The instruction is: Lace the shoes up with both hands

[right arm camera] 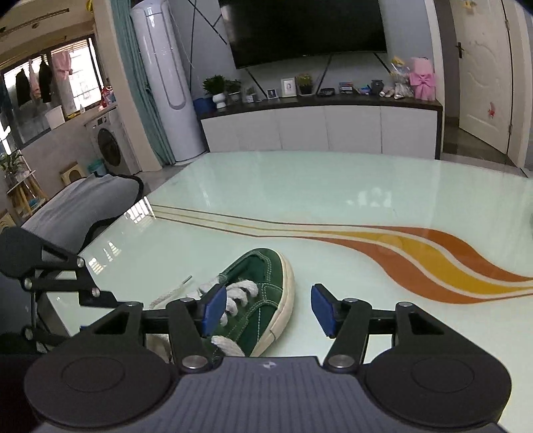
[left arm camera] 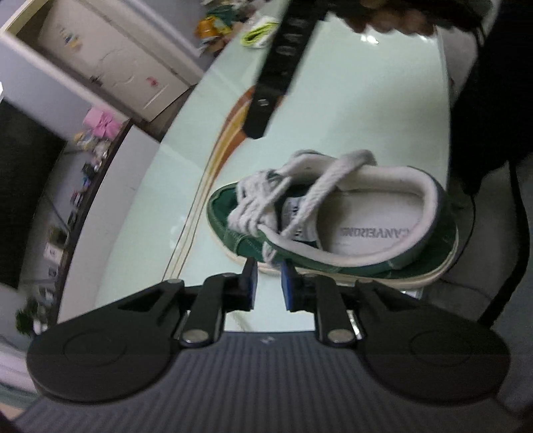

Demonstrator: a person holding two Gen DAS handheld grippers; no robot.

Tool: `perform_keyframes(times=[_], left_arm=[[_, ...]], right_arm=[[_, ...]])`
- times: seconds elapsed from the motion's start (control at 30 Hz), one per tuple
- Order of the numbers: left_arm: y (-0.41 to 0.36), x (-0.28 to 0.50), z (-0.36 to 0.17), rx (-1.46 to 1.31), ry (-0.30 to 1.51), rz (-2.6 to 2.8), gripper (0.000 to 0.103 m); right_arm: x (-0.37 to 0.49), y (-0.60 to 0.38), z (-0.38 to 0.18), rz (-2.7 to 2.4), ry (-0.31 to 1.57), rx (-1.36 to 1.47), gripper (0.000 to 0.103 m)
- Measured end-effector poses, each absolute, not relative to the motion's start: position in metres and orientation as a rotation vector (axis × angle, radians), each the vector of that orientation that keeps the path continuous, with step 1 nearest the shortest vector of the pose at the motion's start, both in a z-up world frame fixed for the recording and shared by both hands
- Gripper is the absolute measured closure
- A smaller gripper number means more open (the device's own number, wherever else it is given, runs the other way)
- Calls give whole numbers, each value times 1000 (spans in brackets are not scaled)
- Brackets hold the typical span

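A green suede shoe [left arm camera: 319, 259] with thick white laces [left arm camera: 266, 196] lies on the pale glass table [left arm camera: 349, 100], its opening turned toward the left wrist camera. My left gripper [left arm camera: 269, 284] sits against the shoe's side wall, its blue pads a narrow gap apart with nothing seen between them. A lace strand [left arm camera: 269, 254] hangs over the side just beyond the tips. My right gripper [right arm camera: 266, 309] is open wide above the shoe's toe [right arm camera: 263, 279]. A loose lace end [right arm camera: 176, 289] rests on the table left of the shoe. The right gripper's black finger [left arm camera: 266, 100] hangs above the shoe.
A grey chair [right arm camera: 83, 206] stands at the table's left edge. The tabletop [right arm camera: 333, 193] carries orange and yellow stripes [right arm camera: 433, 253]. Clutter [left arm camera: 233, 26] lies at the table's far end. A low cabinet [right arm camera: 326, 126] and a TV stand behind the table.
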State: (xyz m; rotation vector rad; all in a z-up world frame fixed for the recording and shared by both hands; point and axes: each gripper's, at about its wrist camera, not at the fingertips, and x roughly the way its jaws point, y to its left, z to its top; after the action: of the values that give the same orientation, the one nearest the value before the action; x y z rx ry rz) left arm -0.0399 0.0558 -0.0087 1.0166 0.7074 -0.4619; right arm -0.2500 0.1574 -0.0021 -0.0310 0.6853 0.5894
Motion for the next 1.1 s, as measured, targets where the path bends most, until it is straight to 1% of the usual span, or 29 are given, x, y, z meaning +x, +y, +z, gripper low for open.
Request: perform_keyframes(times=[0.17,0.33,0.43,0.47,0.5,0.7,0.77,0.83,0.87,1.1], left_arm=[[52,-42,-18,1139,664,-486,87],[51,-51,-27,1253,607,-519,99],[55,-55,-31,1294,582,-493,100],[58,-54,-30,1294,594,-466,100],[62,-53,-28,1286,603,-447,102],[103,-51,-13,1155,671,-259,102],[107,-56,-5,1088,659,-252,97],[98,-58,-1,1077,648,-278,77],[90,-59,1,1082,633,-301,75],[59,-59,-9,1158,602,-390,75]], right_arm=[[-246,167,0,613,695,-41,42],[-244,175,1,613,715,-55,39],[-244,176,0,609,721,-60,39],[-244,176,0,607,723,-61,38],[-244,176,-1,605,723,-61,38],[-244,172,1,592,718,-55,38],[-245,168,2,584,710,-48,37],[-244,168,1,576,715,-49,36],[-244,168,0,571,717,-50,36],[-245,166,-4,562,733,-59,35]])
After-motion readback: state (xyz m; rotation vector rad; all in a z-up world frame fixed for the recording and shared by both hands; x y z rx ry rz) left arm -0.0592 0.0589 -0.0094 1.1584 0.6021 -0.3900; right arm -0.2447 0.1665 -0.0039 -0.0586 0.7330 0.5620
